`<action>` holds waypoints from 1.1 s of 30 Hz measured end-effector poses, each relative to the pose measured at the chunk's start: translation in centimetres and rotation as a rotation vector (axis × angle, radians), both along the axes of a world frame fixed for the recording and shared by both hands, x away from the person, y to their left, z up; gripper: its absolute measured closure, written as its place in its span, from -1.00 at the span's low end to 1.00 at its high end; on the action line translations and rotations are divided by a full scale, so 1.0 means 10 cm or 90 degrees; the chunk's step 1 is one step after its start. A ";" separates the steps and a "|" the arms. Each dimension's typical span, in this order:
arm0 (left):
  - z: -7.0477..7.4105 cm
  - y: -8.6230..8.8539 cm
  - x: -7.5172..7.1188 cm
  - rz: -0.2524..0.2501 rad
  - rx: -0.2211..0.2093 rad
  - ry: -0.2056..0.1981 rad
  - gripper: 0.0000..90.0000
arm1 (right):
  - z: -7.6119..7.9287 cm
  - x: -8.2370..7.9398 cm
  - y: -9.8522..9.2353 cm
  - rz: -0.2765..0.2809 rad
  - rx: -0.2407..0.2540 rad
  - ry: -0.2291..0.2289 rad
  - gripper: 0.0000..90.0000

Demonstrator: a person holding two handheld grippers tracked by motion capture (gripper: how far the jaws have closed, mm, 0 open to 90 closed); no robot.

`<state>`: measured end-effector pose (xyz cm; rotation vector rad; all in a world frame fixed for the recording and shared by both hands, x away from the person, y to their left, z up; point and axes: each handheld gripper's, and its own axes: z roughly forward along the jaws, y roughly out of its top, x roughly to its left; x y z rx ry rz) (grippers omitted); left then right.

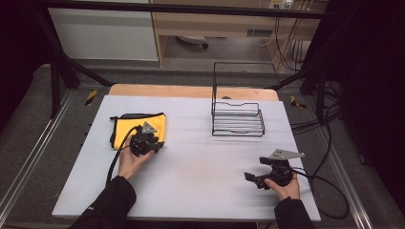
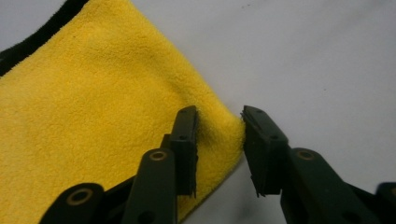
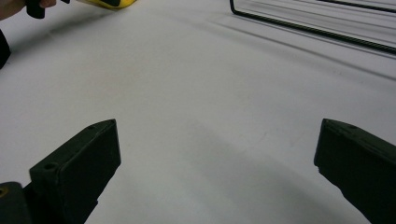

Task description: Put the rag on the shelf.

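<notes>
The yellow cloth [image 1: 138,125] lies folded at the left-centre of the high view, its near right corner bunched between the left gripper [image 2: 219,128] jaws — they pinch that corner. The right gripper [image 1: 253,177], spread wide over bare table [image 1: 205,162], sits at lower right — far off.

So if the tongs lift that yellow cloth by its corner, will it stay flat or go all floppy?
Probably floppy: the yellow cloth looks like soft, fluffy fabric, and its corner already bunches between the left tongs. It likely weighs little, since it lies thin on the table. The fuzzy surface should grip, not slip.
</notes>
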<state>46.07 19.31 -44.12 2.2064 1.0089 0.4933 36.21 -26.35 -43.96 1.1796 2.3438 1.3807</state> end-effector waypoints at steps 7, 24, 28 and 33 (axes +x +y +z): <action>0.01 0.02 0.02 0.011 -0.021 0.009 0.79 | 0.00 0.00 0.00 0.001 0.001 0.000 -0.97; 0.28 0.07 -0.27 0.005 -0.059 0.027 0.85 | 0.01 0.00 0.00 0.003 0.006 0.000 -0.97; 0.33 0.00 -0.37 -0.005 -0.078 0.037 0.85 | 0.01 -0.01 0.00 0.002 0.008 0.000 -0.97; 0.29 -0.18 -0.50 -0.024 -0.087 0.046 0.85 | 0.00 0.00 0.01 0.002 0.007 0.001 -0.97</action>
